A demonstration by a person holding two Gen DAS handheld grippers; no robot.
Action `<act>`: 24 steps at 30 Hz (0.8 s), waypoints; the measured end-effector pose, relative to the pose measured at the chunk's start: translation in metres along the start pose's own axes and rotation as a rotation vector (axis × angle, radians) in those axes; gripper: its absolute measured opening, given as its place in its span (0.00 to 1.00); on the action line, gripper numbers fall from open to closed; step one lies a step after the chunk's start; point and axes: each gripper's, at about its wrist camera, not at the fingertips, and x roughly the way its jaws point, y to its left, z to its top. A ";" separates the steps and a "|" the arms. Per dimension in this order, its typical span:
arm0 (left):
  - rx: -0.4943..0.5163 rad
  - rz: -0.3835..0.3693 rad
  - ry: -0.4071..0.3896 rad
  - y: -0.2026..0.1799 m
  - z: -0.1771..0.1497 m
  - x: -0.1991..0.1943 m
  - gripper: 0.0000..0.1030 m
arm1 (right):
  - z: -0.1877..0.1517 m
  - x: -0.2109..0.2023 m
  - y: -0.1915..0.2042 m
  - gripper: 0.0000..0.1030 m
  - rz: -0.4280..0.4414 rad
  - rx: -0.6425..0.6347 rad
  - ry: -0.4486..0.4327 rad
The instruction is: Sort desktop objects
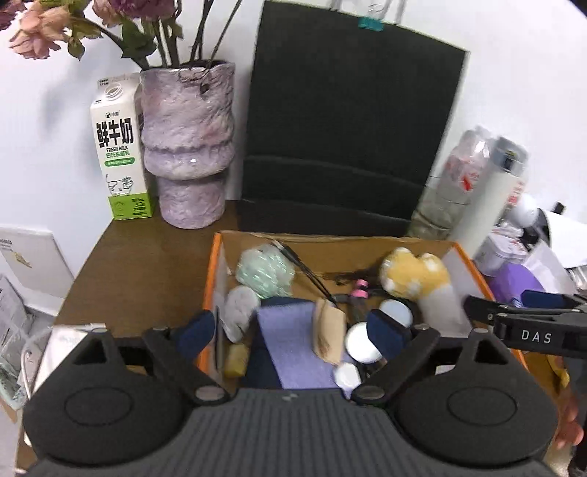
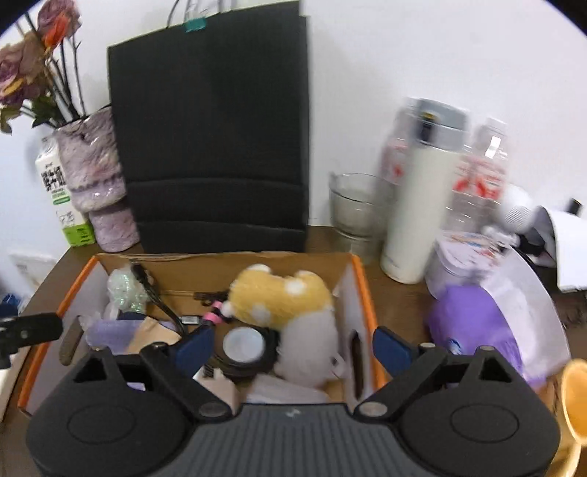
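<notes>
My left gripper (image 1: 293,332) hovers over the orange-edged cardboard box (image 1: 214,264) on the brown wooden desk (image 1: 146,264), jaws spread wide, nothing between them. My right gripper (image 2: 293,346) is likewise spread and empty, straddling the box's right wall. Inside the box lie a yellow-and-white plush toy (image 2: 290,304), a lilac sponge block (image 1: 290,341) and a round white-lidded black case (image 2: 244,346).

Blurred bottles (image 2: 473,183) and flask (image 2: 422,205); flowers (image 1: 47,33) cropped at top edge.
</notes>
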 end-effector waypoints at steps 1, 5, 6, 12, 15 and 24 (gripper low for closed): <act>0.021 0.014 -0.020 -0.005 -0.009 -0.006 0.96 | -0.008 -0.007 -0.003 0.91 0.023 0.010 -0.013; 0.083 0.086 -0.096 -0.023 -0.050 -0.031 0.98 | -0.044 -0.035 -0.004 0.91 0.052 0.014 -0.048; 0.087 0.088 -0.115 -0.026 -0.062 -0.039 0.99 | -0.054 -0.044 -0.002 0.91 0.044 0.001 -0.069; 0.060 0.050 -0.186 -0.032 -0.139 -0.086 1.00 | -0.123 -0.099 0.006 0.92 0.038 -0.021 -0.175; 0.053 0.011 -0.190 -0.029 -0.184 -0.100 1.00 | -0.164 -0.119 0.005 0.94 0.039 -0.025 -0.197; 0.019 0.038 -0.090 -0.019 -0.273 -0.130 1.00 | -0.273 -0.151 0.007 0.94 0.028 -0.035 -0.141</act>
